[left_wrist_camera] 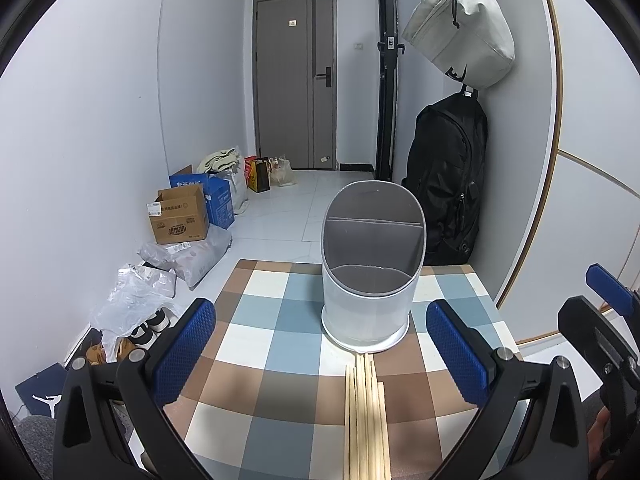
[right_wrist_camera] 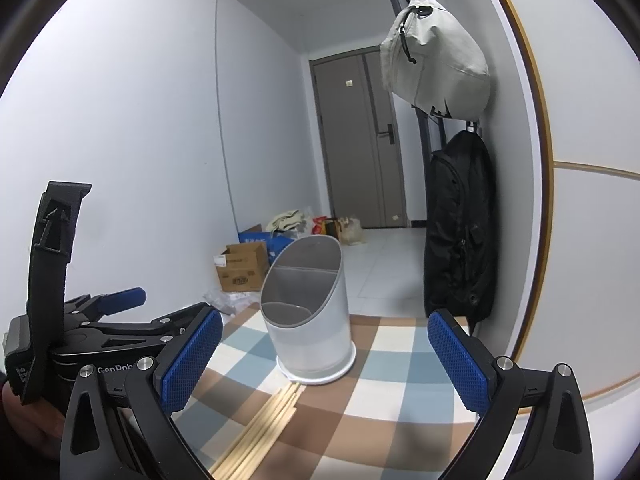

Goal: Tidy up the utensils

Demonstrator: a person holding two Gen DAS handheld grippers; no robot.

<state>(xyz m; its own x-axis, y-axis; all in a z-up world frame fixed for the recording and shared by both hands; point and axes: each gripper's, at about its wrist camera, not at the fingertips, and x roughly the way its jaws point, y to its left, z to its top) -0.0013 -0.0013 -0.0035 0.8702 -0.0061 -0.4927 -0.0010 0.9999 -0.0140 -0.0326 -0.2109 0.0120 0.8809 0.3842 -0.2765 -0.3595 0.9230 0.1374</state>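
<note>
A white utensil holder [left_wrist_camera: 370, 280] with a grey divided inside stands upright on the checkered tablecloth [left_wrist_camera: 272, 344]; its compartments look bare. A bundle of pale wooden chopsticks [left_wrist_camera: 366, 412] lies flat in front of it, tips touching its base. My left gripper [left_wrist_camera: 320, 356] hovers open above the chopsticks, with nothing between its blue pads. In the right wrist view the holder [right_wrist_camera: 310, 320] sits ahead and the chopsticks [right_wrist_camera: 260, 432] lie low left of centre. My right gripper [right_wrist_camera: 326, 364] is open and holds nothing. The left gripper's body [right_wrist_camera: 92, 336] shows at the left.
The table ends just behind the holder, with tiled floor beyond. Cardboard boxes [left_wrist_camera: 180, 216] and plastic bags [left_wrist_camera: 132, 304] line the left wall. A black backpack [left_wrist_camera: 448, 176] and a pale bag [left_wrist_camera: 460, 28] hang on the right wall. A grey door [left_wrist_camera: 296, 80] closes the hallway.
</note>
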